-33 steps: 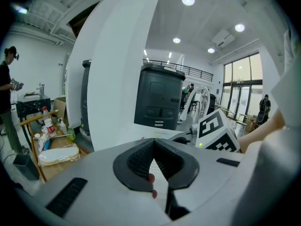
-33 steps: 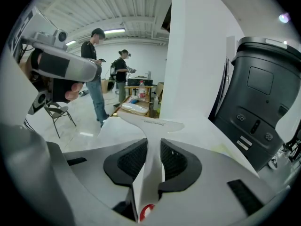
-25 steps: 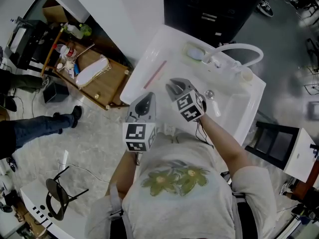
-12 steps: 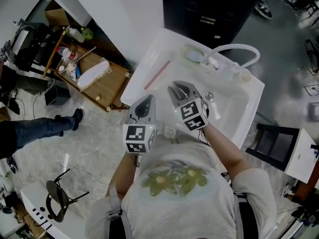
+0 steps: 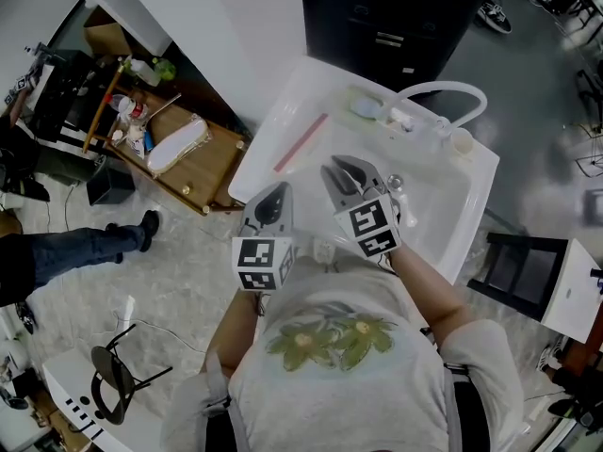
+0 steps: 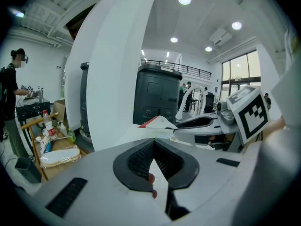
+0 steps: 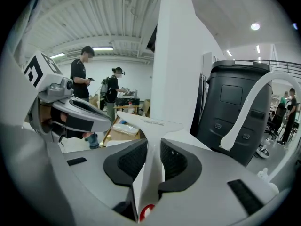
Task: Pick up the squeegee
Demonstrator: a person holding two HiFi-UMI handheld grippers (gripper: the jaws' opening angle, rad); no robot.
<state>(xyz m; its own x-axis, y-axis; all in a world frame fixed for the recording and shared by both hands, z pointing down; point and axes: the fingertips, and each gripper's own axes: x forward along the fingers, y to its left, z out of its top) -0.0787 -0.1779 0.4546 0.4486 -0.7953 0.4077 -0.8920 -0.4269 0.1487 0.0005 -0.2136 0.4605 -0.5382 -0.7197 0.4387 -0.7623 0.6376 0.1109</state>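
Observation:
The squeegee (image 7: 149,122) is white and T-shaped, with a red-edged blade (image 5: 301,142) lying across the flat left side of the white sink unit (image 5: 264,130). Its white handle runs back between the jaws of my right gripper (image 7: 154,147), which is shut on it. From the head camera, the right gripper (image 5: 341,169) is over the middle of the unit. My left gripper (image 5: 273,196) hovers at the unit's near left edge, shut with nothing held. In the left gripper view the squeegee's blade end (image 6: 153,122) shows just beyond the left gripper (image 6: 153,149).
A curved white faucet (image 5: 443,92) and a basin (image 5: 443,205) lie to the right. A wooden cart (image 5: 179,158) with bottles stands left of the unit, and a dark cabinet (image 5: 396,17) behind it. A chair (image 5: 113,370) sits on the floor. People (image 7: 82,74) stand far off.
My right gripper has drawn slightly back toward the body and to the right with the squeegee. The left gripper has stayed put.

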